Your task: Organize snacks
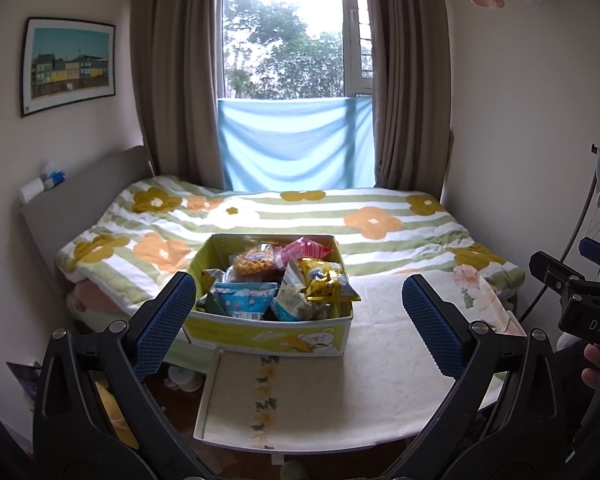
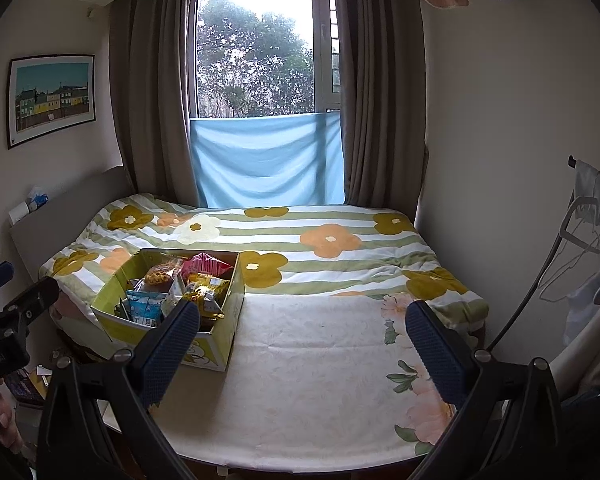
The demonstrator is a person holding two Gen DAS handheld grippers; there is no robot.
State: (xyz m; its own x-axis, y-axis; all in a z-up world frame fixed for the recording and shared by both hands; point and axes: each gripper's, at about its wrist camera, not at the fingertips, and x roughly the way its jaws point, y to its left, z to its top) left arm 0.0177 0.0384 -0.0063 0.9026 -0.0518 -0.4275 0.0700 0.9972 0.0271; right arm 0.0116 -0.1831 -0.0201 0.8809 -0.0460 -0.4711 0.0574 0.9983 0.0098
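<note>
Daylight from window (image 1: 284,36) (blown out); room dim; fisheye-warped edges

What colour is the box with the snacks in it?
The snack box is yellow-green with a white bear printed on its front, best seen from the left wrist.

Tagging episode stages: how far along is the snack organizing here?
Nothing looks done: every snack packet sits jumbled in the yellow-green cardboard box on the cream floral tablecloth. Nothing in hand: left claw and right claw are both open and empty, short of the box. All the sorting remains.
</note>
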